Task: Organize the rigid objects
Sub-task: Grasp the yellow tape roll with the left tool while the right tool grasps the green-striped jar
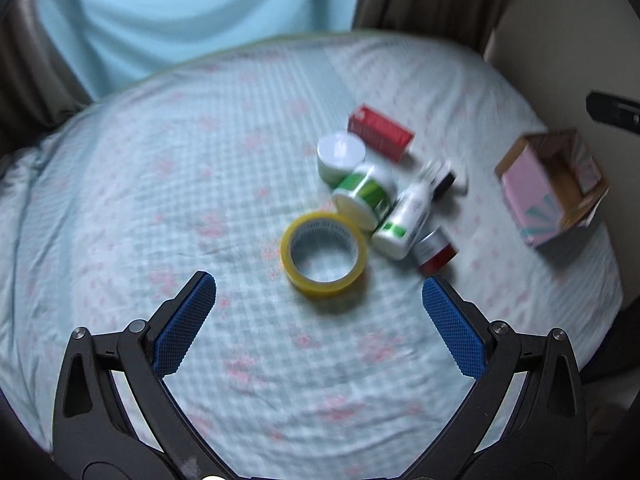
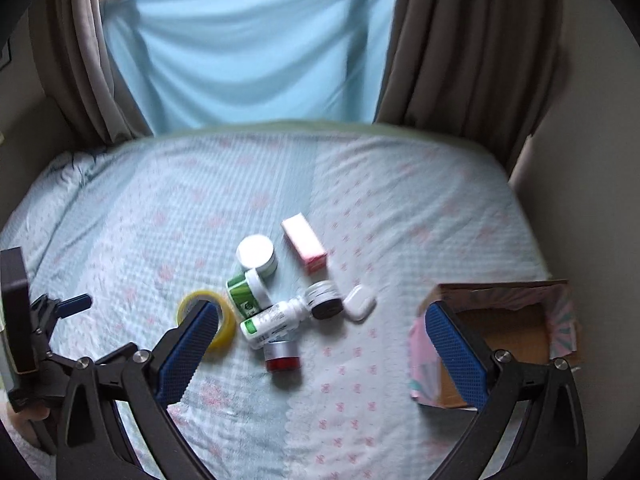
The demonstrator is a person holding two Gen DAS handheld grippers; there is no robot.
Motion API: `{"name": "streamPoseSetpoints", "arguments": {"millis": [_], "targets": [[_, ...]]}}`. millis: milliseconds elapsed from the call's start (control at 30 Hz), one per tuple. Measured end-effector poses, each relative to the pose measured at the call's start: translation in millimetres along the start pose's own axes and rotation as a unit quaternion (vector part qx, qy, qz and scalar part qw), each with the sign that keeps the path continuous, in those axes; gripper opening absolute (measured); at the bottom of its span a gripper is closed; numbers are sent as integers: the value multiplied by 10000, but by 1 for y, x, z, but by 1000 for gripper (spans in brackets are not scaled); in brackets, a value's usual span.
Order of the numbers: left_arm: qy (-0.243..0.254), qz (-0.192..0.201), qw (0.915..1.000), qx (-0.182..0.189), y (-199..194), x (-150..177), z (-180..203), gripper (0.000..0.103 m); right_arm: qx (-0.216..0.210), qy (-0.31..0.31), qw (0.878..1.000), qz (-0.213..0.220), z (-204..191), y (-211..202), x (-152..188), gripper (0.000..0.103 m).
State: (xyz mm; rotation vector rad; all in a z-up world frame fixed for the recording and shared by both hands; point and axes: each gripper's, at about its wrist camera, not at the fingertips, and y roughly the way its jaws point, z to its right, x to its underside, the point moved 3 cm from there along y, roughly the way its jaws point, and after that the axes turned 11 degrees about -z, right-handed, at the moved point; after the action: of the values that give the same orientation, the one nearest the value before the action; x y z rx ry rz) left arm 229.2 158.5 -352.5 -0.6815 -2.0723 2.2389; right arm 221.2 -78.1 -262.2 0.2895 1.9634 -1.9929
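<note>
A cluster of small objects lies mid-bed: a yellow tape roll (image 1: 324, 255) (image 2: 224, 322), a green-and-white jar (image 1: 366, 196) (image 2: 247, 292), a white bottle (image 1: 406, 216) (image 2: 276, 318), a white-lidded tub (image 1: 340, 156) (image 2: 257, 257), a red box (image 1: 380, 132) (image 2: 305, 246), a red-bottomed small jar (image 1: 435, 250) (image 2: 282, 356), a black-and-silver jar (image 2: 326, 300) and a white earbud case (image 2: 359, 302). An open pink cardboard box (image 1: 554, 188) (image 2: 504, 332) sits to the right. My left gripper (image 1: 319, 289) is open and empty, just short of the tape roll. My right gripper (image 2: 322, 322) is open and empty above the cluster.
The bed (image 1: 160, 184) (image 2: 160, 208) has a pale blue checked sheet with pink flowers. Brown curtains (image 2: 460, 40) and a blue cloth (image 2: 248, 40) hang behind it. A wall stands along the right edge. The left gripper's body (image 2: 24, 320) shows at the left of the right wrist view.
</note>
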Motion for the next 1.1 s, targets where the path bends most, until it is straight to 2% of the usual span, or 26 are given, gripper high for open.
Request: {"name": "streamPoseSetpoints", "arguments": {"millis": [167,267,467,600,633,733,867,1033,1100], "targets": [[368,-331,9987,131,62,-4,-2,102,-67,-515,9977,-439,-23,53,-11,103],[605,-488,9969,118,94,-6,3,102,-259,-993,9912,-838,-40,93,-20,103],[814,-527,9953,-68,146,-9,6,102,-393,-1595,9760,-1431,-65,160,-36,103],[835,-468,9954,-67,166,-10,7,103,-470,-1951,9645,-1718,-77,198,-43,103],[762,-441,9961,17,172,-11,6,103,-528,-1975,9627,-1774,-79,206,-44,98],[779,-339,9964,-58,184,-12,9,103,-628,-2060,9552,-2030,-82,230,-45,97],[869,-43,9962,-101,191,-12,14,103,-674,-2298,9453,-2214,-91,245,-42,85],[872,268,9958,-36,195,-18,17,102,-767,-2249,9413,-2396,-97,259,-42,72],[854,335,9958,-32,197,-21,16,99,-842,-2235,9390,-2474,-99,265,-42,66]]}}
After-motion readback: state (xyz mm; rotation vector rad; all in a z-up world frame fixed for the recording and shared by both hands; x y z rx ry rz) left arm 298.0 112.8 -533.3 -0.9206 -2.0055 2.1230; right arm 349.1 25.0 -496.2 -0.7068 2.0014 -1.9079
